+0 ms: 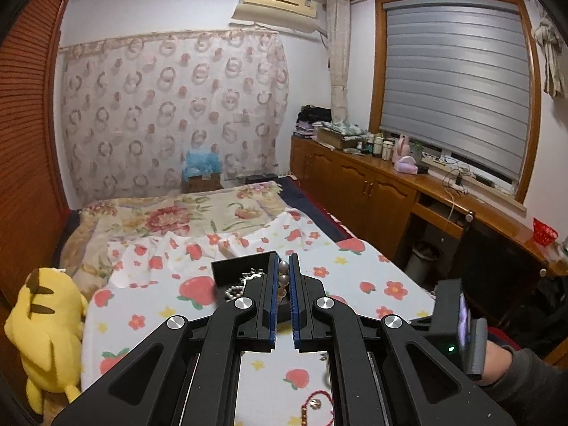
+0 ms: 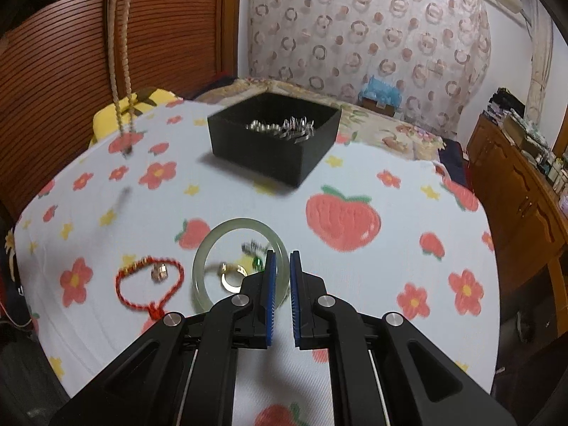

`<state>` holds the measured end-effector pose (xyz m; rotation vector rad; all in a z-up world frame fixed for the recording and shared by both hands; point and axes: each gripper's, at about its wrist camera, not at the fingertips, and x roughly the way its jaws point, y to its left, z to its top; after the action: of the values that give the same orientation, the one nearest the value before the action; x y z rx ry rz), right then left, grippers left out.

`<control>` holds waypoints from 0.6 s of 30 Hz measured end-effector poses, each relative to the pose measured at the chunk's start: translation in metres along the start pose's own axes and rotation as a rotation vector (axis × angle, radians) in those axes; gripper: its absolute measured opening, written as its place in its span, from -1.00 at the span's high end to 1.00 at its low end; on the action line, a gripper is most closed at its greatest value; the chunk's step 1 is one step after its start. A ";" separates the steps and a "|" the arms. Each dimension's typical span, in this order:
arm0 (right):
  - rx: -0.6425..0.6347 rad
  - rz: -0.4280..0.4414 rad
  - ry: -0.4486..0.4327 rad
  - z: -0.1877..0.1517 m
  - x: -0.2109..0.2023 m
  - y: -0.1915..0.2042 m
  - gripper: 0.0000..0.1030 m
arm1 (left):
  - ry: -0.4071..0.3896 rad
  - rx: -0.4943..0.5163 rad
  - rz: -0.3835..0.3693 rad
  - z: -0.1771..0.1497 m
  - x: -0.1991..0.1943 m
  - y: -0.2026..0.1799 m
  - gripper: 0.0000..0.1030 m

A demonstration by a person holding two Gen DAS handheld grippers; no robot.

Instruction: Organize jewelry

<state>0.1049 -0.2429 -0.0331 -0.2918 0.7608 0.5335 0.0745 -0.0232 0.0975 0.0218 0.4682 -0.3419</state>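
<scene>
My left gripper (image 1: 283, 266) is shut on a pearl bead strand (image 1: 283, 277) and holds it above the black jewelry box (image 1: 230, 266), which has silver chains inside. In the right wrist view that strand (image 2: 119, 46) hangs down at the upper left, left of the box (image 2: 273, 138). My right gripper (image 2: 282, 259) is shut on the rim of a pale green jade bangle (image 2: 206, 248) lying on the strawberry-print cloth (image 2: 355, 284). A gold ring (image 2: 230, 277), a small green-stone piece (image 2: 257, 261) and a red cord bracelet (image 2: 149, 284) lie beside it.
A yellow plush toy (image 1: 46, 330) sits at the bed's left edge. A wooden cabinet (image 1: 372, 184) with bottles runs along the right under the window. A red cord piece (image 1: 316, 404) lies on the cloth under my left gripper.
</scene>
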 end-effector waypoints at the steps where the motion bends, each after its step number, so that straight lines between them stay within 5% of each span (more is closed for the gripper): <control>1: 0.000 0.000 -0.008 0.005 -0.001 -0.001 0.83 | 0.002 -0.001 0.005 0.000 0.001 0.002 0.91; 18: 0.022 0.007 -0.094 0.084 0.011 -0.023 0.83 | 0.046 0.013 0.071 0.022 0.043 0.021 0.91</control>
<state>0.1721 -0.2218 0.0188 -0.2416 0.6761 0.5414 0.1270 -0.0192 0.0965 0.0586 0.5096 -0.2754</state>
